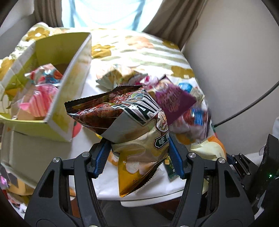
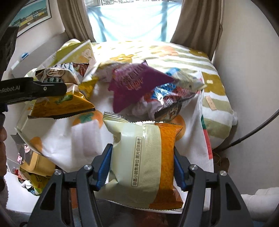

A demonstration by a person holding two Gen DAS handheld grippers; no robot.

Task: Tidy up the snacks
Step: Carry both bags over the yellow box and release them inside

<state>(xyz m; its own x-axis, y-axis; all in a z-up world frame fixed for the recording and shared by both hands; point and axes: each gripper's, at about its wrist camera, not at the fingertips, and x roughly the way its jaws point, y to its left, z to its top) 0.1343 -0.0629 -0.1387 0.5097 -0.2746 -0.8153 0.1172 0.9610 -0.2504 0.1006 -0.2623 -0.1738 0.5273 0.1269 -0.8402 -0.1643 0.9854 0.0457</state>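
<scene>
Left wrist view: a round desk (image 1: 157, 190) under a white cloth (image 1: 132, 52) printed with ochre flowers and pale green stripes stands before a bright window (image 1: 106, 12) hung with taupe curtains (image 1: 167, 19); plain cream walls close in on the right. At the desk's left edge sits an open yellow-green cardboard box (image 1: 76, 76) holding glossy pink and red packets (image 1: 43, 94). The left claw (image 1: 138, 153) is clamped on a crinkled brown-and-gold chip bag (image 1: 122, 111) with serrated seams, raised off the cloth just right of the box. Behind it a heap of snack packets (image 1: 176, 99), one flat and purple, lies blurred toward the right edge.

Right wrist view: the same cloth, window and curtains, with a framed picture (image 2: 33, 15) on the left wall. The right claw (image 2: 141, 169) is clamped on a smooth cream-and-orange pillow packet (image 2: 144, 157) with a ribbed back seam, over the near edge. The left claw and its bag hang at the far left; more packets lie on the floor (image 2: 33, 176) below.
</scene>
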